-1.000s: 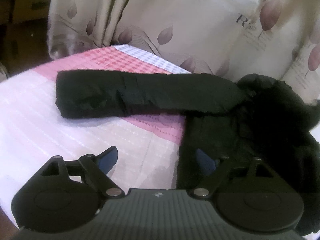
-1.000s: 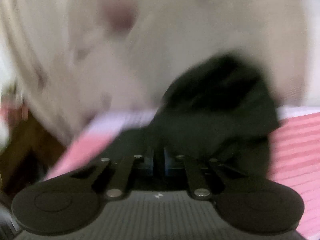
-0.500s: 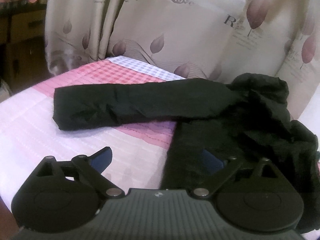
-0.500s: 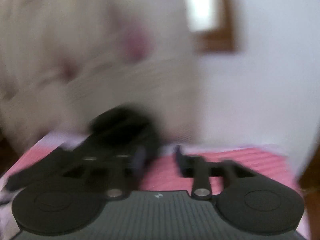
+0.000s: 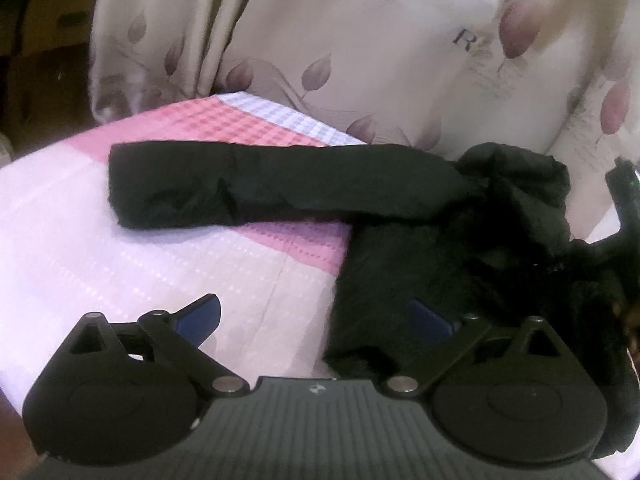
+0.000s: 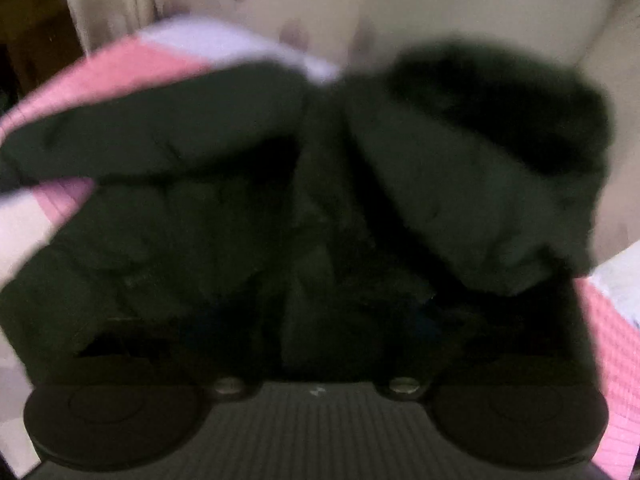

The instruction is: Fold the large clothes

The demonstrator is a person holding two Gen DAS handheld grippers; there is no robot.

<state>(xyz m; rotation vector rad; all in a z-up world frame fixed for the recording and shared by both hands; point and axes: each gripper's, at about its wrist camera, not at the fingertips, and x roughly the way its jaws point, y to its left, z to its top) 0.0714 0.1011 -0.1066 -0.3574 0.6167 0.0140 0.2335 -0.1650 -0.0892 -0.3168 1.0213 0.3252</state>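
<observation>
A black fuzzy garment (image 5: 460,256) lies on the pink and white bedspread (image 5: 120,248). One long sleeve (image 5: 260,180) stretches left across the bed. My left gripper (image 5: 316,316) is open at the garment's near left edge, its right blue finger (image 5: 430,316) over the fabric, its left finger (image 5: 198,314) over bare bedspread. In the right wrist view the garment (image 6: 280,220) fills the blurred frame and hides the fingers of my right gripper. The right gripper's body (image 5: 624,200) shows at the far right of the left wrist view.
A beige curtain with leaf print (image 5: 360,52) hangs right behind the bed. Dark wooden furniture (image 5: 40,40) stands at the far left beyond the bed's edge. The bedspread's pink edge (image 6: 616,360) shows at the right in the right wrist view.
My right gripper let go of the garment, swung away, then came back low over the garment. The left gripper stayed open at the garment's left edge, shifting slightly.
</observation>
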